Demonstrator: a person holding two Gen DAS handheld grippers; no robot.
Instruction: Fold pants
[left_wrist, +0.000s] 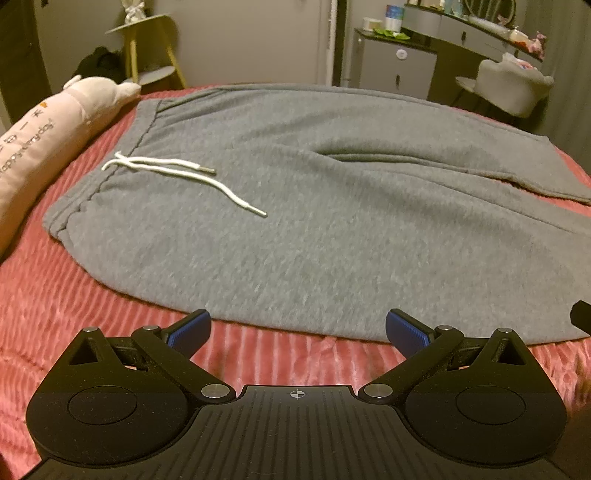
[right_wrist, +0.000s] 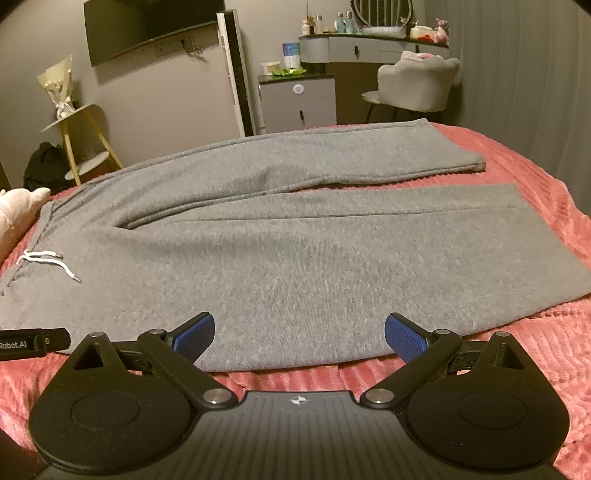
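Observation:
Grey sweatpants (left_wrist: 314, 229) lie flat on a pink bedspread (left_wrist: 74, 302), waistband at the left with a white drawstring (left_wrist: 177, 173), both legs running right. In the right wrist view the pants (right_wrist: 314, 258) show both legs spread apart, cuffs at the right. My left gripper (left_wrist: 298, 328) is open and empty, just short of the pants' near edge at the hip. My right gripper (right_wrist: 299, 332) is open and empty, its blue pads (right_wrist: 404, 338) over the near leg's edge. The tip of the left gripper (right_wrist: 33, 343) shows at the left of the right wrist view.
A pink plush pillow (left_wrist: 48, 140) lies left of the waistband. Beyond the bed stand a yellow side table (right_wrist: 81, 140), a small grey cabinet (right_wrist: 299, 103), a grey chair (right_wrist: 417, 85) and a vanity desk (right_wrist: 369, 44).

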